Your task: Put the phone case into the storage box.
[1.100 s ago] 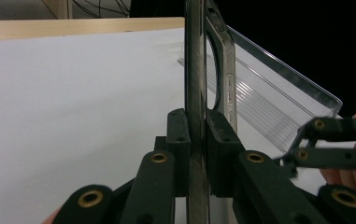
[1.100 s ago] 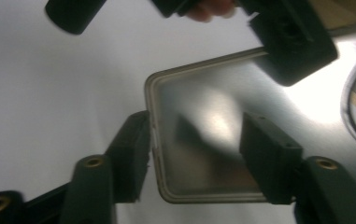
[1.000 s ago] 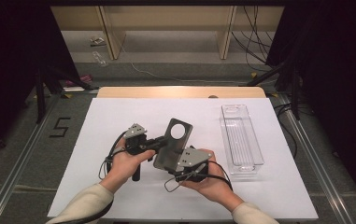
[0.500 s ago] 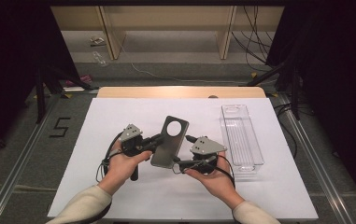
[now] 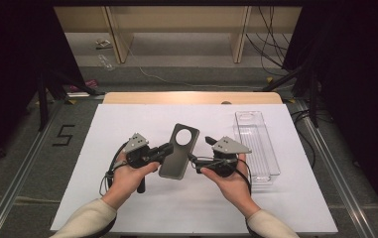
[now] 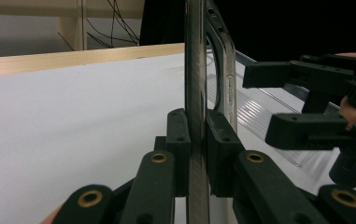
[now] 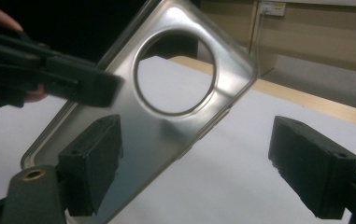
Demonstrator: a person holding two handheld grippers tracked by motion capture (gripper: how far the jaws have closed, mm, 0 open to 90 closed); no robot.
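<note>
**Phone case held by left gripper, right gripper let go**

Phone case (image 5: 178, 151) sits centre of the high view, lifted off the white table (image 5: 127, 124), between the two grippers. It's a dark, flat shell with a large round camera cutout at one end.

Orientation: in the high view the long axis runs near vertical in frame, tilted slightly so the top leans right. Cutout end points to the upper part of the frame, away from the person; plain end points toward the lower centre. In the right gripper view the case (image 7: 157, 140) runs diagonally, cutout end at upper right, plain end at lower left, inner face toward the camera. In the left gripper view it's seen edge-on (image 6: 195, 93), a thin vertical strip rising through mid-frame.

Left gripper (image 5: 165, 149): clamped on the case's left long edge. Left gripper view shows both pads (image 6: 178, 140) pressed flat on either face of the edge.

Right gripper (image 5: 200, 153): jaws have just been opening, now spread wide. In the right gripper view the right pad (image 7: 311, 163) stands well clear of the case, with bare table between; the left pad overlaps it in frame, contact not clear. No grip there.

Clear plastic tray (image 5: 257, 144) lies on the table to the right of centre, long axis running up-frame, just beside the right hand (image 5: 231, 181).
</note>
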